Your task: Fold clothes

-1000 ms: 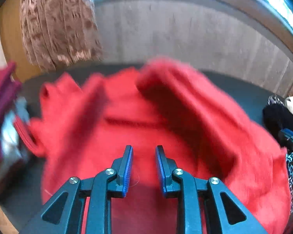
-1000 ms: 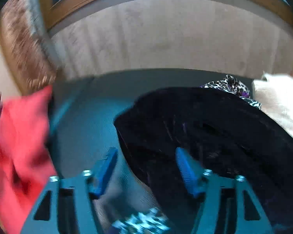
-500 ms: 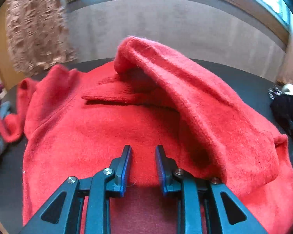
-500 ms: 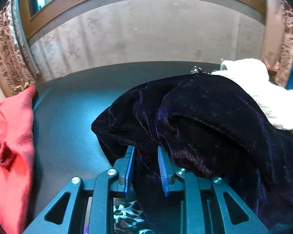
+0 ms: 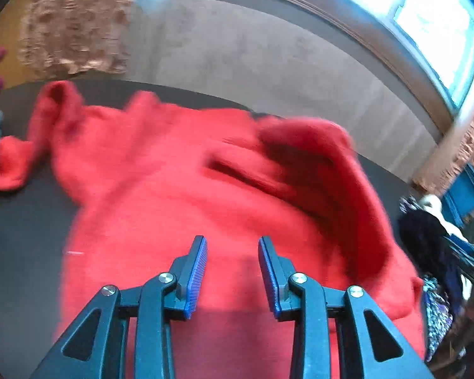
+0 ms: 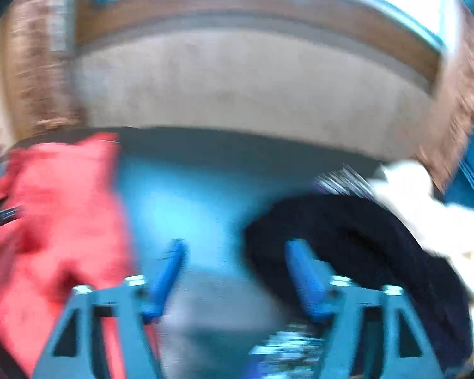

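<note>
A red fuzzy sweater (image 5: 180,189) lies spread on the dark table (image 5: 19,240), one side folded up in a ridge at the right. My left gripper (image 5: 232,246) hovers over its near part, open and empty. In the blurred right wrist view the sweater (image 6: 63,208) is at the left. My right gripper (image 6: 233,249) is open and empty above bare table (image 6: 199,195), between the sweater and a dark velvet garment (image 6: 347,246).
A white fluffy garment (image 6: 426,199) lies behind the dark one, with patterned fabric (image 6: 287,350) near my right gripper's base. The clothes pile also shows at the right in the left wrist view (image 5: 433,243). A wall (image 5: 268,57) and curtains stand behind the table.
My right gripper opened wide and swung left, off the dark velvet garment. My left gripper opened a little and shifted over the red sweater.
</note>
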The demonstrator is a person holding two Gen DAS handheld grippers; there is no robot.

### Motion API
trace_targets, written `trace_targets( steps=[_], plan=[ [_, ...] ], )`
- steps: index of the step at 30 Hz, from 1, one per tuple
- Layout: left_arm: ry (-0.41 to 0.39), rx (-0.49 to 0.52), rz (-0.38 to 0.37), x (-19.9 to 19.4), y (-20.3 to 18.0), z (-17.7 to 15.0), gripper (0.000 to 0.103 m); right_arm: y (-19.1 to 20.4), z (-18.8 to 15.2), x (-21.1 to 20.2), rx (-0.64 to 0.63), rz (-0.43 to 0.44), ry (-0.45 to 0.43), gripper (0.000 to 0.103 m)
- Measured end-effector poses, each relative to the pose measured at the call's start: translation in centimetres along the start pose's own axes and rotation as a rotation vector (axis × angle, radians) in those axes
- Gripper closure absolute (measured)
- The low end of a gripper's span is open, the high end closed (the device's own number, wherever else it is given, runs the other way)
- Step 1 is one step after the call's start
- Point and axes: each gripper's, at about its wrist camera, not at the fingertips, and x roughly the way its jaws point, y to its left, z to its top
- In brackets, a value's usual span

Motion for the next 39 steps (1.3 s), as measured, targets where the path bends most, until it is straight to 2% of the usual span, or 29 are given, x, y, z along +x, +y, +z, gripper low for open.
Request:
trace_targets(
  steps=[2,5,9,11,12,13,14,15,17,19,20,22,24,26,28,30,32,34,35,36,39],
  plan=[
    [-0.001,-0.027,0.037,-0.7,1.9,-0.4,0.069,3.3,0.2,-2.7,-0.081,0.096,-0.053,0.014],
    [-0.032,0.014,0.049,-0.5,2.9,-1.6,0.069,10.4,0.9,-2.6,-0.161,0.240,-0.077,0.003],
    [-0.072,0.080,0.068,-0.2,3.6,-2.7,0.066,18.0,-0.7,0.0,-0.268,0.271,-0.039,0.003],
    [-0.083,0.102,0.082,-0.5,3.5,-2.9,0.065,20.4,-1.8,2.2,-0.319,0.248,0.011,0.019],
    [-0.088,0.106,0.087,-0.7,3.5,-3.1,0.065,21.2,-2.1,3.3,-0.340,0.247,0.056,0.049],
    [-0.091,0.109,0.090,-0.9,3.5,-3.2,0.065,21.2,-1.9,4.1,-0.350,0.240,0.077,0.064],
    [-0.093,0.111,0.094,-1.0,3.5,-3.3,0.065,21.2,-1.6,4.7,-0.360,0.233,0.097,0.065],
    [-0.095,0.113,0.098,-1.1,3.4,-3.3,0.065,19.6,-0.6,4.9,-0.350,0.179,0.087,0.073],
    [-0.099,0.116,0.105,-1.3,3.3,-3.4,0.065,16.3,1.7,5.3,-0.326,0.066,0.062,0.077],
    [-0.103,0.120,0.112,-1.5,3.3,-3.4,0.065,13.0,3.9,5.6,-0.302,-0.048,0.038,0.074],
    [-0.106,0.122,0.116,-1.6,3.2,-3.5,0.065,9.5,4.7,5.8,-0.205,-0.105,0.046,0.073],
    [-0.110,0.126,0.123,-1.8,3.1,-3.6,0.065,2.4,6.3,6.2,-0.002,-0.218,0.064,0.062],
    [-0.114,0.129,0.131,-2.1,3.1,-3.6,0.065,-3.5,6.1,4.4,0.220,-0.242,0.030,0.051],
    [-0.118,0.133,0.138,-2.3,3.0,-3.7,0.065,-6.0,5.1,2.2,0.306,-0.246,-0.030,0.040],
    [-0.119,0.136,0.138,-2.1,3.2,-3.6,0.065,-5.5,4.4,0.9,0.294,-0.190,-0.073,0.030],
    [-0.119,0.139,0.138,-2.0,3.4,-3.4,0.065,-2.9,3.7,0.2,0.219,-0.069,-0.089,0.029],
    [-0.118,0.141,0.137,-1.8,3.6,-3.2,0.065,0.8,3.9,0.5,0.144,0.045,-0.094,0.024],
    [-0.118,0.144,0.136,-1.6,3.9,-3.0,0.064,6.1,4.2,1.6,0.029,0.179,-0.072,0.012],
    [-0.118,0.145,0.136,-1.5,4.0,-2.9,0.064,8.7,4.5,2.2,-0.029,0.238,-0.060,0.010],
    [-0.118,0.146,0.135,-1.4,4.1,-2.8,0.064,10.5,4.5,2.8,-0.071,0.261,-0.055,0.009],
    [-0.118,0.150,0.134,-1.2,4.5,-2.5,0.064,16.0,4.7,6.0,-0.233,0.225,-0.018,0.007]
  ],
)
